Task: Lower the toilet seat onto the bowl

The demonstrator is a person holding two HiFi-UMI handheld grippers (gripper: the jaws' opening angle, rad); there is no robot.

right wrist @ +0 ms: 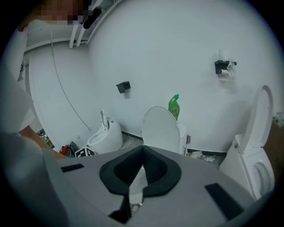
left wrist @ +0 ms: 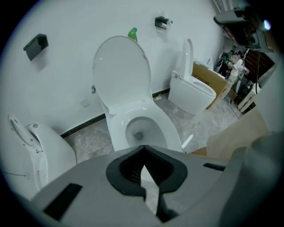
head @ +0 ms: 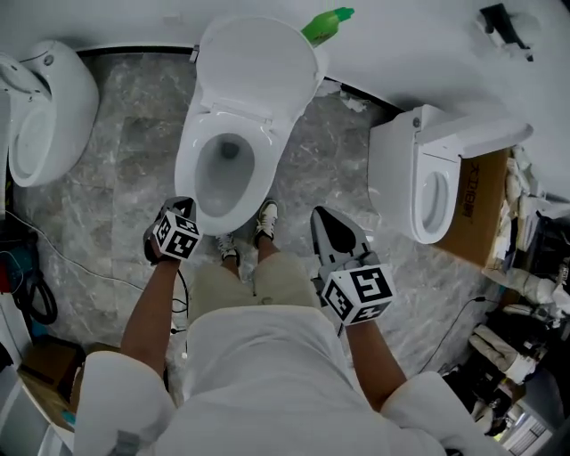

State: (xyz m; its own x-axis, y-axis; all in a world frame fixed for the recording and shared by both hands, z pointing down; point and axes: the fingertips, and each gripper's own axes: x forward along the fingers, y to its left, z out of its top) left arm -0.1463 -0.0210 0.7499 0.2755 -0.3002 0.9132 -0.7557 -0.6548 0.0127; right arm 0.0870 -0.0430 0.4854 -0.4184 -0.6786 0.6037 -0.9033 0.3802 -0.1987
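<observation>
A white toilet stands in front of me, its bowl (head: 207, 191) open. The raised lid (head: 258, 62) leans back against the wall; I cannot tell the seat apart from it. My left gripper (head: 183, 205) hangs just before the bowl's front rim, shut and empty. The right gripper (head: 322, 215) is to the right of the bowl, also shut with nothing in it. In the left gripper view the bowl (left wrist: 142, 128) and upright lid (left wrist: 122, 71) lie straight beyond the closed gripper (left wrist: 143, 147). The right gripper view shows the lid (right wrist: 160, 128) past its closed gripper (right wrist: 143, 147).
A second toilet (head: 427, 178) stands to the right with a cardboard box (head: 476, 209) behind it. A third white fixture (head: 49, 111) is at the left. A green bottle (head: 325, 22) sits behind the lid. Cables (head: 27, 285) and clutter line both sides. My shoes (head: 265, 218) touch the bowl's base.
</observation>
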